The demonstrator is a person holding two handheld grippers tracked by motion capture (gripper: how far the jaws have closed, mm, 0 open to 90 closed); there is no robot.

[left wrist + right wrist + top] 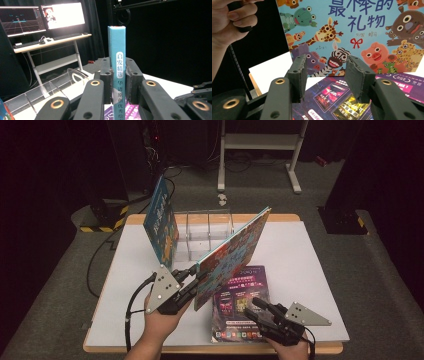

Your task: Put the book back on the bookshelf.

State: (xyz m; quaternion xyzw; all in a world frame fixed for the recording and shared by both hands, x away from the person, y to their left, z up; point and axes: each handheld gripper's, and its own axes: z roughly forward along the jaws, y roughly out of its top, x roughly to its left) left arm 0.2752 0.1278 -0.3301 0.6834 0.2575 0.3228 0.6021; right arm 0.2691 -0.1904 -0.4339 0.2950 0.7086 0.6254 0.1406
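Note:
My left gripper (194, 274) is shut on the lower spine end of a colourful animal picture book (232, 252) and holds it tilted above the white table (300, 270). In the left gripper view the book's teal spine (117, 62) stands upright, pinched between the two pads. A second blue picture book (161, 222) stands upright at the left end of a clear acrylic organizer (207, 232). A purple book (242, 302) lies flat near the front edge. My right gripper (252, 307) hovers open over it, and its jaws (325, 72) frame the held book's cover (367, 37) and the purple book (337, 97).
The clear organizer (47, 87) sits at the table's back centre. Beyond the table stand a white metal frame (260, 142) and a desk with lit monitors (50, 15). A yellow-and-black striped base (102, 217) is on the floor at the left. The person's left hand (234, 17) grips its handle.

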